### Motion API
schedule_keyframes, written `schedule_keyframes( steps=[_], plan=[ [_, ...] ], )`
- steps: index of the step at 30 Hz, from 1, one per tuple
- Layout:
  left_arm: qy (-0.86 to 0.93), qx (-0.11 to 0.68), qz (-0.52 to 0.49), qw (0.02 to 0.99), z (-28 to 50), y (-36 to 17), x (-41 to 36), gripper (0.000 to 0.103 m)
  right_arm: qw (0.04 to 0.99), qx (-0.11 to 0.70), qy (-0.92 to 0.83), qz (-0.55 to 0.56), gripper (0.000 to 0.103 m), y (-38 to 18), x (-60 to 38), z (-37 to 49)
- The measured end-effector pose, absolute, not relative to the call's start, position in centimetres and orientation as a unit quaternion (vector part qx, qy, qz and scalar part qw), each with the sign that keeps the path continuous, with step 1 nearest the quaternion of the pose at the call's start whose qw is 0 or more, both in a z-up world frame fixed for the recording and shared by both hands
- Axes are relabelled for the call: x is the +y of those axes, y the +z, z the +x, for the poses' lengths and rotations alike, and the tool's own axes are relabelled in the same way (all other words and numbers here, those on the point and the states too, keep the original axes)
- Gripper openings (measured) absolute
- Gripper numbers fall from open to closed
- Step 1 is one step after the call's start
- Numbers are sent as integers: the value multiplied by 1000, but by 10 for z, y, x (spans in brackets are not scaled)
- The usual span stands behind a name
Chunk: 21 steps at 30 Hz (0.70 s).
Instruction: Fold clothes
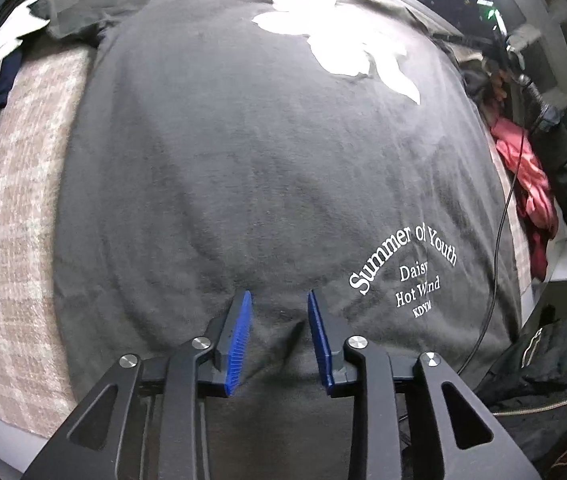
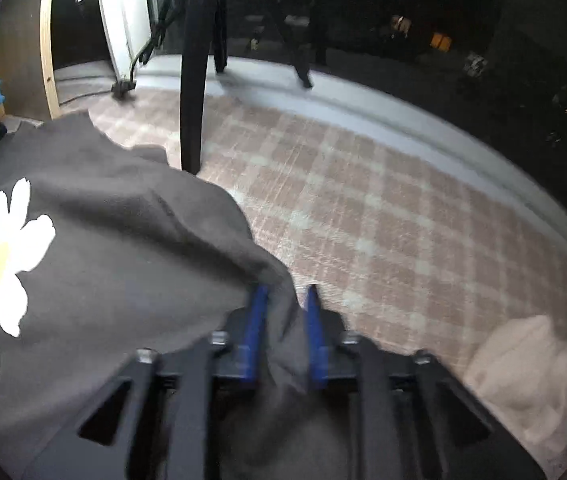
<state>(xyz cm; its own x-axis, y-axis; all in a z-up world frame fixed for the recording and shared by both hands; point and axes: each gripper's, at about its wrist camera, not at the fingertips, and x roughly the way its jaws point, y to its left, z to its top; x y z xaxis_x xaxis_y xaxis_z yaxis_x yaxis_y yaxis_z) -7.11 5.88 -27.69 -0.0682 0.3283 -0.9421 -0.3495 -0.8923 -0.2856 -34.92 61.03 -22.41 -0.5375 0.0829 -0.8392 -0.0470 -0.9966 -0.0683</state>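
A dark grey T-shirt (image 1: pixel 243 160) lies spread on a pink plaid surface (image 1: pixel 11 240). It carries a white daisy print (image 1: pixel 335 40) and white lettering (image 1: pixel 407 268). My left gripper (image 1: pixel 278 294) points down at the shirt's near part, its blue pads apart, with the cloth lying slack under the gap. In the right wrist view the same shirt (image 2: pixel 123 240) shows its daisy (image 2: pixel 1 256) at the left. My right gripper (image 2: pixel 287 288) is at the shirt's edge, and a bunched fold of the cloth fills the space between its pads. The plaid surface (image 2: pixel 363 220) stretches beyond.
A red garment (image 1: pixel 531 184), a black cable (image 1: pixel 499 240) and a black jacket (image 1: pixel 543 360) lie along the shirt's right side. Other clothes (image 1: pixel 3 60) are heaped at far left. A black pole (image 2: pixel 195 80) stands on the plaid surface, and a pale pink cloth (image 2: pixel 531 372) lies at right.
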Motion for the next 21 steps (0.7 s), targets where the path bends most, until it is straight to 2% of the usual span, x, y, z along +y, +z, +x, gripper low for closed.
schedule_keyframes(
  steps=[3,6,9,11,14,16,19,21],
  plan=[
    [732,20,-639,238,-68,-276,61,34,36,26,882,-469,32,-201,616,-322],
    [734,21,-633,244,-65,-275,59,38,7,31,871,-490,41,-201,611,-287],
    [735,17,-630,248,-63,-275,57,38,-1,17,847,-531,41,-217,605,-258],
    [735,16,-630,250,-64,-275,56,38,35,11,844,-536,38,-221,616,-246],
    [735,22,-630,251,-65,-274,59,38,59,86,846,-522,37,-207,642,-234],
    [735,26,-629,252,-64,-273,59,39,66,82,851,-515,39,-193,638,-229],
    [735,24,-628,255,-63,-272,57,41,23,89,849,-520,39,-184,621,-219],
    [735,23,-626,259,-62,-271,53,42,2,140,832,-537,39,-193,614,-216]
  ],
)
